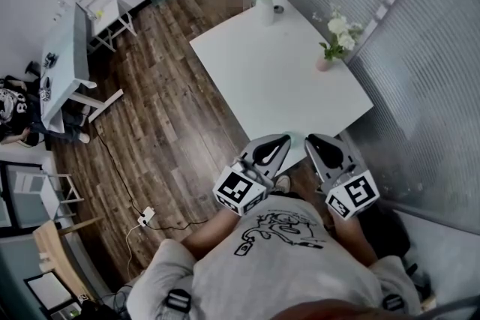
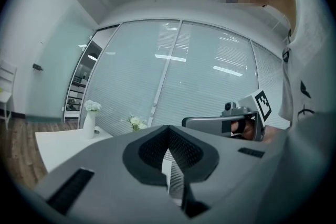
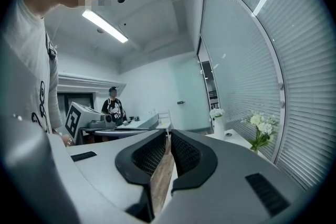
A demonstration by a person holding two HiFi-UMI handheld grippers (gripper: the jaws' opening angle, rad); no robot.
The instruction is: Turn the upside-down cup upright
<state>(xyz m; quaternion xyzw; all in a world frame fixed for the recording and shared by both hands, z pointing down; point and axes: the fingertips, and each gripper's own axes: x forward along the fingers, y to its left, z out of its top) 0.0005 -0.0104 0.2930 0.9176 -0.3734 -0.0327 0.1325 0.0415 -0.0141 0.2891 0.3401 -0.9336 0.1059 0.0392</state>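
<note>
left gripper (image 2: 168,131): its jaws are lying together with nothing between them; it is hovering level over the near edge of the tabletop (image 1: 285,86), close to the person's body
right gripper (image 3: 168,136): its jaws are sitting together too, gripping nothing, with only floor (image 1: 172,131) showing through the thin slit; it is hanging beside the left one and pointing slightly down
tabletop load: a white vase (image 1: 264,7) of flowers is standing at the far edge and a small pink pot (image 1: 324,64) of flowers at the right edge; the rest is lying bare
cup: no view is showing anything I can call a cup; a small dark thing (image 1: 278,9) is sitting just beside the vase, too small to tell what it is or which way up it is lying
stage: the frames are not settling this, since the cup's pose is not showing
handling, as a guess: a cup should be behaving as light and stiff, with a smooth wall that is likely slipping under a weak pinch; its material is not showing, so I am treating it as breakable
where to hold, as a guess: across the side wall near mid-height, pads on opposite sides, so it is rolling over without swinging
risk: the vase and pot are looking top-heavy, so any reach near them is risking a knock
</note>
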